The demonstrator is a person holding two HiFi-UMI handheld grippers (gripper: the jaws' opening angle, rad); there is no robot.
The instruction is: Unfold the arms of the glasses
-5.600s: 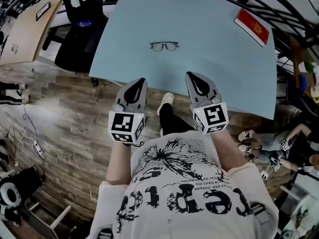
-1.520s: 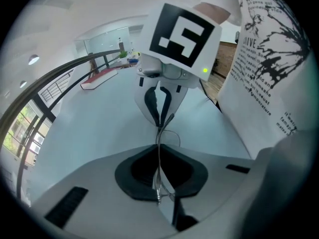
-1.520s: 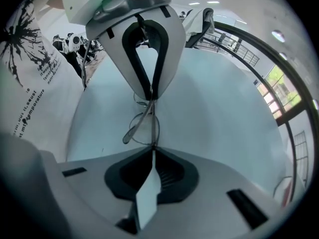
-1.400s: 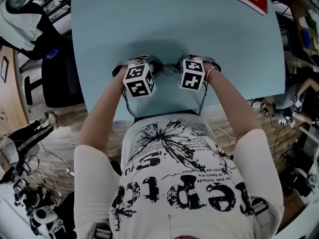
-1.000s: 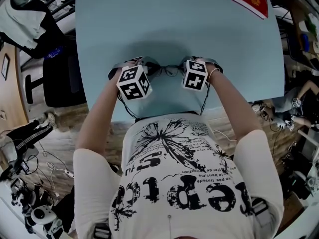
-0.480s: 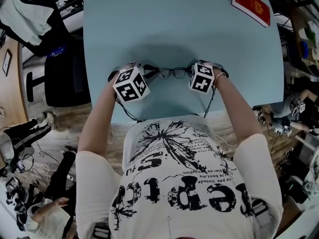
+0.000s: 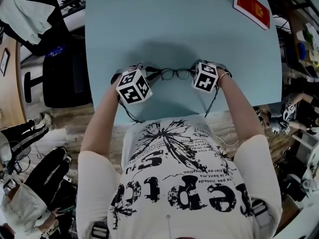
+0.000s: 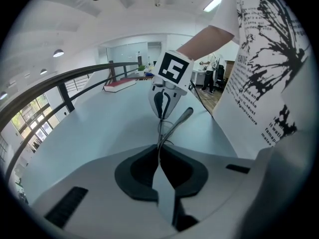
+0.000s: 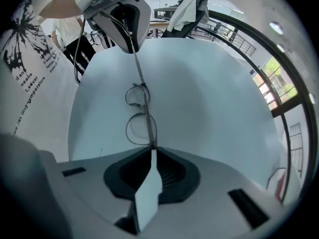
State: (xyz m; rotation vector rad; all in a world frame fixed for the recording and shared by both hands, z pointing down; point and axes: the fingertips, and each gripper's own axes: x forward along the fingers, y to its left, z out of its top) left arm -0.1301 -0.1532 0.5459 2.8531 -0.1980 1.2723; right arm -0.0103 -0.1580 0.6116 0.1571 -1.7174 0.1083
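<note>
1. Found left gripper (image 8: 159,150) clenched tight on the glasses (image 7: 175,73), a thin temple arm (image 8: 183,117) angling out from the jaw tips.
2. Found right gripper (image 9: 151,148) pinching the opposite end of the frame. Jaws just eased slightly wider, with the frame end gripped between the pads.
3. Observed glasses strung between both grippers over the pale blue table (image 7: 199,29), near its front edge. Contact with the surface not determinable.
4. Noted broad bare tabletop beyond the grippers, with a red book (image 7: 252,7) well apart at the far right corner.
5. Noted black chair (image 7: 60,73) off the table's left edge.
</note>
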